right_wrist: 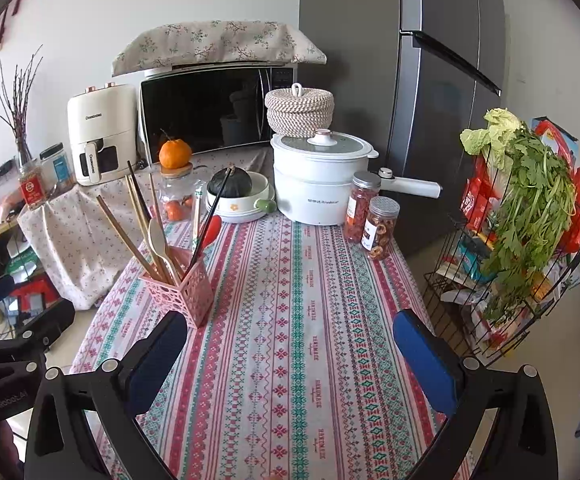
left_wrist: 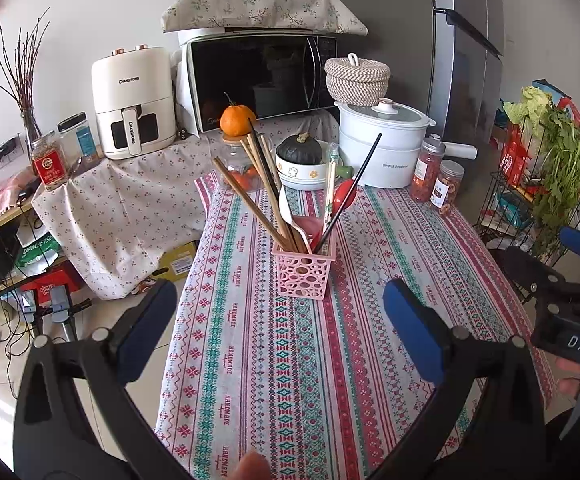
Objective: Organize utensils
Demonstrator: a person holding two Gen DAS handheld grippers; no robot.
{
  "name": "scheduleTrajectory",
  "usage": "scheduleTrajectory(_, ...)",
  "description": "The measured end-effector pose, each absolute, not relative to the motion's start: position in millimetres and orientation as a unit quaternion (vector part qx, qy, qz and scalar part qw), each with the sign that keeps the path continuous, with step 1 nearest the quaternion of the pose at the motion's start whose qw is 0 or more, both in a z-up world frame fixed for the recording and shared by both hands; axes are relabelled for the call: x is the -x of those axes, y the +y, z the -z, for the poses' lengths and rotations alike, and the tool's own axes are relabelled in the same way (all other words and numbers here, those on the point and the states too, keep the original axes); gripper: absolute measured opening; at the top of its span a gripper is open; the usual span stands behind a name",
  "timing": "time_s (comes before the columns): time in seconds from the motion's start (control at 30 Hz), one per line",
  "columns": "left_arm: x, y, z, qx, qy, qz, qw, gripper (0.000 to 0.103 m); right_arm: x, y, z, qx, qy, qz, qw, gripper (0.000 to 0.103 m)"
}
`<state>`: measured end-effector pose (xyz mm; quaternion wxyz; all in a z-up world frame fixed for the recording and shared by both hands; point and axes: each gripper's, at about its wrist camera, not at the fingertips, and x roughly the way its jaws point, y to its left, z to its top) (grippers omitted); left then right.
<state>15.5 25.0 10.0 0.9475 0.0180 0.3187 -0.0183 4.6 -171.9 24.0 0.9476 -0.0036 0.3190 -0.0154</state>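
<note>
Jaws of both the left gripper [left_wrist: 280, 320] and the right gripper [right_wrist: 290, 354] are spread, nothing held. The pink basket [left_wrist: 303, 270], utensils [left_wrist: 266, 192] upright and fanned, is seen at 12 o'clock from left, 10 o'clock from right; left judged nearer.

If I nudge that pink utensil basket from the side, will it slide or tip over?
Probably tips rather than slides. The pink basket looks like thin openwork plastic, so likely light, and the long chopsticks lean well above its rim, raising its balance. It stands on a woven tablecloth, which may grip its base. Both the left gripper and right gripper are open, holding nothing.
</note>
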Motion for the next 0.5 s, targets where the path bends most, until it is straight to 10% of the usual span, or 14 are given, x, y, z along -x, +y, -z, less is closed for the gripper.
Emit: scheduleTrajectory(0.5,-15.4,25.4,-8.2,-0.012,0.326,0.001,0.945,0.103,-7.1,-169.2,-19.5,0.003,0.328,0.014,0.945,0.103)
